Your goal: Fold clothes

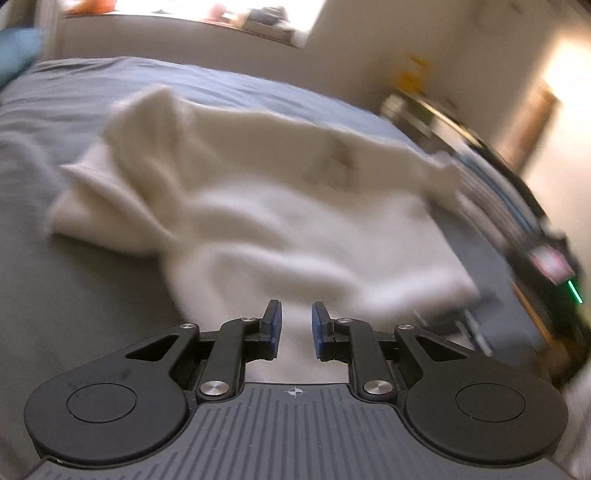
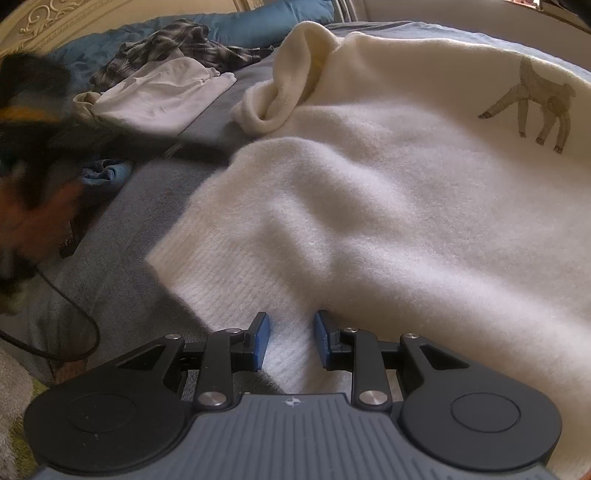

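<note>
A cream knitted sweater [image 1: 266, 206] with a brown animal figure [image 2: 535, 107] lies spread on the grey bed cover [image 1: 81, 302]. My left gripper [image 1: 296, 325] hovers at its near edge, blue pads apart, with white fabric showing in the gap; the picture is blurred and no pinch shows. The right gripper [image 2: 291, 341] sits at the ribbed hem [image 2: 221, 280], and a fold of that hem runs up between its pads, which close on it. One sleeve [image 2: 280, 96] lies bunched at the far side. A blurred hand [image 2: 37, 221] and dark gripper body fill the left edge of the right wrist view.
Beyond the sweater lie a plaid shirt [image 2: 177, 44], a white garment [image 2: 159, 92], a small blue cloth [image 2: 107, 173] and a blue pillow [image 2: 266, 22] by the carved headboard [image 2: 55, 18]. A black cable [image 2: 74, 314] trails at the bed's near edge. Dark blurred gear with a green light [image 1: 572, 291] stands right.
</note>
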Action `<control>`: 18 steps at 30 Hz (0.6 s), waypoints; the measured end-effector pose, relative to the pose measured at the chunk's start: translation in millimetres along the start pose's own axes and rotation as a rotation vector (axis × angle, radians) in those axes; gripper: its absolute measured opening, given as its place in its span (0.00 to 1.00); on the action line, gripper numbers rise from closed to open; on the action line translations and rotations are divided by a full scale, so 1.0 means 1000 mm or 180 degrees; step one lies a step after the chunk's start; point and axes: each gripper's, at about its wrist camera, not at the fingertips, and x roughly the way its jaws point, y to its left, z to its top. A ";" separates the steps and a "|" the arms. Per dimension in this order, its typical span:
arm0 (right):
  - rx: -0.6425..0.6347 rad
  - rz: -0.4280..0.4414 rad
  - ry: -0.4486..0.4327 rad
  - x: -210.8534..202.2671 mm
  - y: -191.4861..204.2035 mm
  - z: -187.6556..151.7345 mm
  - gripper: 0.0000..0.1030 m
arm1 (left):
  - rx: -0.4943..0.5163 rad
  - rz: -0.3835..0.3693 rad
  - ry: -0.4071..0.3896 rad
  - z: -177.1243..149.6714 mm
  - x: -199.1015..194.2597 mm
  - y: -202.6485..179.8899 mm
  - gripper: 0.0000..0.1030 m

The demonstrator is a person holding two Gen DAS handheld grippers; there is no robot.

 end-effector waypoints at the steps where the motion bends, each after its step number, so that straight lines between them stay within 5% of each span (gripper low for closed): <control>1: -0.0003 -0.0006 0.0002 0.000 0.000 0.001 0.28 | 0.0066 -0.0032 0.0101 -0.008 -0.001 -0.006 0.17; 5: -0.0019 -0.0036 0.0011 -0.001 0.002 0.001 0.28 | -0.0030 0.0167 0.0497 -0.040 0.009 0.002 0.17; 9: -0.0041 -0.0068 0.0022 -0.001 0.005 0.002 0.28 | -0.0357 0.0123 0.0468 -0.047 0.004 0.024 0.17; 18: -0.0070 -0.0112 0.0024 0.000 0.007 0.003 0.29 | -0.0068 0.0021 0.0212 -0.029 -0.017 -0.002 0.17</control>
